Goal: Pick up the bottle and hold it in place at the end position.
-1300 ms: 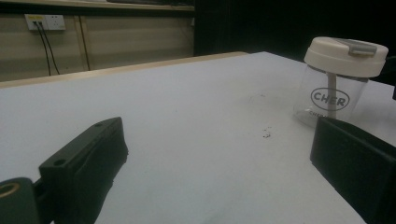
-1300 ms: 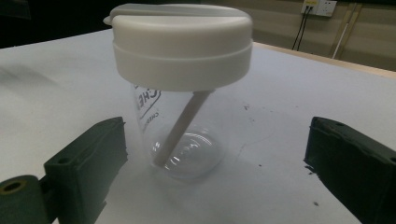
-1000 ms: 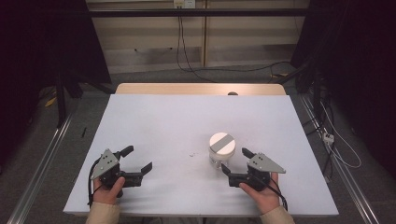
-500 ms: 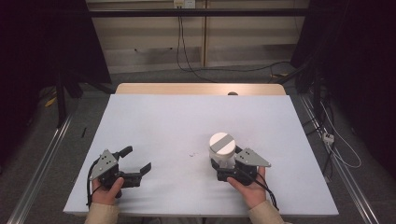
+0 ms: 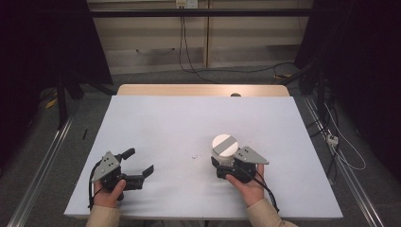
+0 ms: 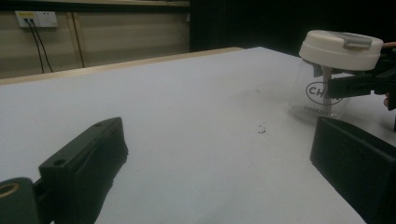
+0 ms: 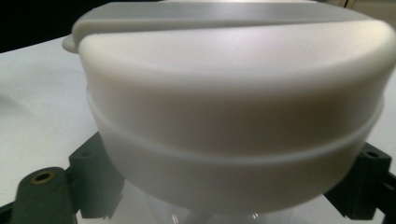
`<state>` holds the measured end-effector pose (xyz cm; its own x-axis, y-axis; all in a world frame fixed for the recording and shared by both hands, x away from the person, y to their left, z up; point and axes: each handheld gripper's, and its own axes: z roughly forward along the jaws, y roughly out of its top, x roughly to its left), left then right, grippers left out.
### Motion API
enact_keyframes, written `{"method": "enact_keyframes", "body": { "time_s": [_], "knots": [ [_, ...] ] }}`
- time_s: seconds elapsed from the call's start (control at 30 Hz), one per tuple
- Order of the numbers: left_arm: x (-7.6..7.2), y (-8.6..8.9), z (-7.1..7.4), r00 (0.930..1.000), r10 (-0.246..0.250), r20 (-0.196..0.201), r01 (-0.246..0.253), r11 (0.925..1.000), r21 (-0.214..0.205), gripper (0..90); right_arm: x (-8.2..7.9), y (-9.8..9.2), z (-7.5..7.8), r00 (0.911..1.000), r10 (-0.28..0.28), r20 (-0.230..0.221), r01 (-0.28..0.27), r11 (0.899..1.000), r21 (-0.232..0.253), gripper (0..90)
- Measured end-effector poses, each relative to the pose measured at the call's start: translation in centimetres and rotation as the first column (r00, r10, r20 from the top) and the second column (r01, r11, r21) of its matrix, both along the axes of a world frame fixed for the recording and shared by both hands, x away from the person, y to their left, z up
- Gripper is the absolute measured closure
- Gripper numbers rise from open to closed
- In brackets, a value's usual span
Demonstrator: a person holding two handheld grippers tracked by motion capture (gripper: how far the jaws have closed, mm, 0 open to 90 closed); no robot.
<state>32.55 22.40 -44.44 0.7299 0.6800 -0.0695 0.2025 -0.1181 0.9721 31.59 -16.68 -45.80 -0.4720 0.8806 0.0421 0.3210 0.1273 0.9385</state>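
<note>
A clear jar (image 5: pixel 224 145) with a white lid stands upright on the white table (image 5: pixel 189 123), right of centre. My right gripper (image 5: pixel 226 161) has just been closing its jaws on the jar below the lid, one jaw on each side of the clear body. In the right gripper view the lid (image 7: pixel 233 116) looms close, with both jaws tucked under its rim. My left gripper (image 5: pixel 139 161) rests near the front left, open, nothing between its jaws. The left gripper view looks across the table to the jar (image 6: pixel 338 46) and the right gripper (image 6: pixel 359 84) around it.
A wooden strip (image 5: pixel 198 90) edges the table's far side. Cables (image 5: pixel 189 56) trail over the floor behind it, and metal rails (image 5: pixel 340 175) run along both sides. A small dark speck (image 5: pixel 194 156) marks the tabletop left of the jar.
My right gripper has slid left and forward up to the jar, and its jaws have come in around it. The left gripper has stayed put.
</note>
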Motion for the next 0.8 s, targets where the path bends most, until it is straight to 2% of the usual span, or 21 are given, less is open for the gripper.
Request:
{"method": "enact_keyframes", "body": {
  "time_s": [0.3, 0.67, 0.8],
  "knots": [
    [-0.01, -0.16, -0.02, 1.0, -0.007, -0.001, 0.007, 1.0, 0.001, 3.3, 0.19, -0.02, -0.1, 1.0, 0.004, -0.001, -0.004, 1.0, -0.001, 17.3],
    [0.09, -0.13, -0.06, 0.9999, -0.011, -0.002, 0.011, 0.9999, -0.005, 3.3, 0.42, -0.22, 0.06, 0.9993, 0.038, 0.001, -0.038, 0.999, -0.006, 18.5],
    [0.07, -0.17, -0.05, 0.9999, -0.012, -0.003, 0.012, 0.9999, -0.007, 3.3, 0.88, -0.03, 0.59, 0.9987, 0.046, 0.022, -0.046, 0.999, 0.007, 18.6]
  ]
}}
